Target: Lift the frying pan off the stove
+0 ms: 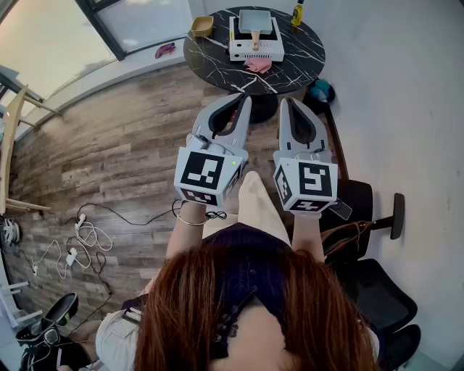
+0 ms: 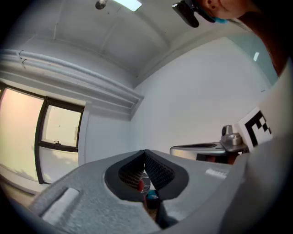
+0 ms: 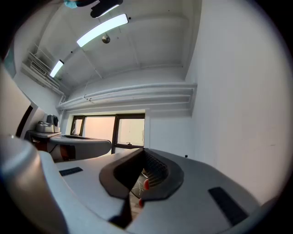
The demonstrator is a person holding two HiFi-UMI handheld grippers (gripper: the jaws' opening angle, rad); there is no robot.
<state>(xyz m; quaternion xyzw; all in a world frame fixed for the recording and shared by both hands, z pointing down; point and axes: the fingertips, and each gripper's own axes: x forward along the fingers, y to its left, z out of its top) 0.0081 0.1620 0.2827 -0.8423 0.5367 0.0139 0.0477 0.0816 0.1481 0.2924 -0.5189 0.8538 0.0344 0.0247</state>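
A square grey frying pan (image 1: 255, 20) with a wooden handle sits on a white portable stove (image 1: 255, 49) on the round black marble table (image 1: 210, 61), far ahead of me. My left gripper (image 1: 243, 98) and right gripper (image 1: 285, 101) are held side by side well short of the table, tips pointing toward it. Both are shut with nothing between the jaws. In the left gripper view the gripper (image 2: 145, 152) has its jaws closed against a white wall. The right gripper view shows that gripper (image 3: 144, 150) closed too, aimed at wall and window.
A yellow bowl (image 1: 202, 26), a yellow bottle (image 1: 297, 13) and a pink cloth (image 1: 258, 65) share the table. A blue object (image 1: 319, 90) lies on the wooden floor by the table's base. Cables (image 1: 80, 239) trail at the left. A black chair (image 1: 370, 290) stands at my right.
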